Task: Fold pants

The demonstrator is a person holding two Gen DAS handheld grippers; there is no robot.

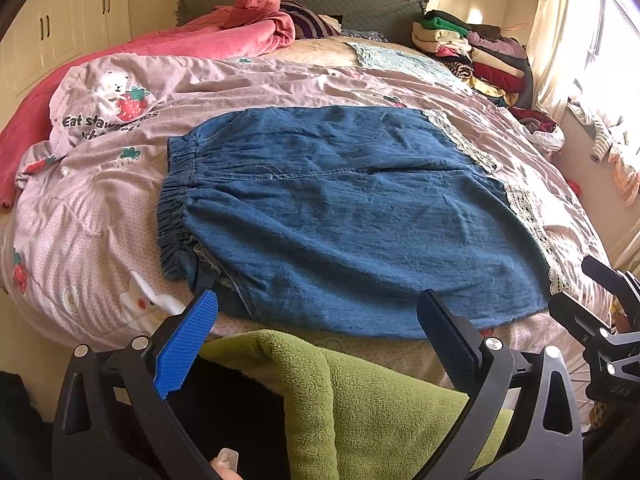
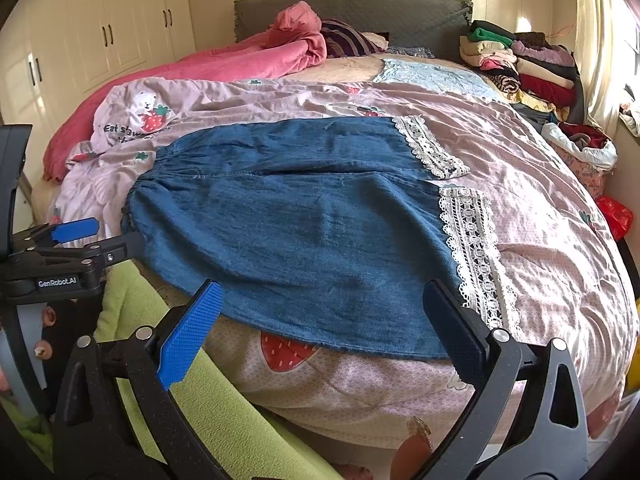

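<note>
Matt blue denim pants (image 2: 304,232) with white lace hems (image 2: 476,248); soft printed cotton bedcover (image 2: 540,208); fuzzy green fleece (image 1: 360,400).

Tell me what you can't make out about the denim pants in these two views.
- Left wrist view: the near hem of the denim pants is partly covered by the left gripper fingers.
- Right wrist view: the elastic waistband curves out of sight at the far left.
- Both views: the underside is hidden against the strawberry-print quilt.
- Quilt lettering: creases cut it off.
</note>
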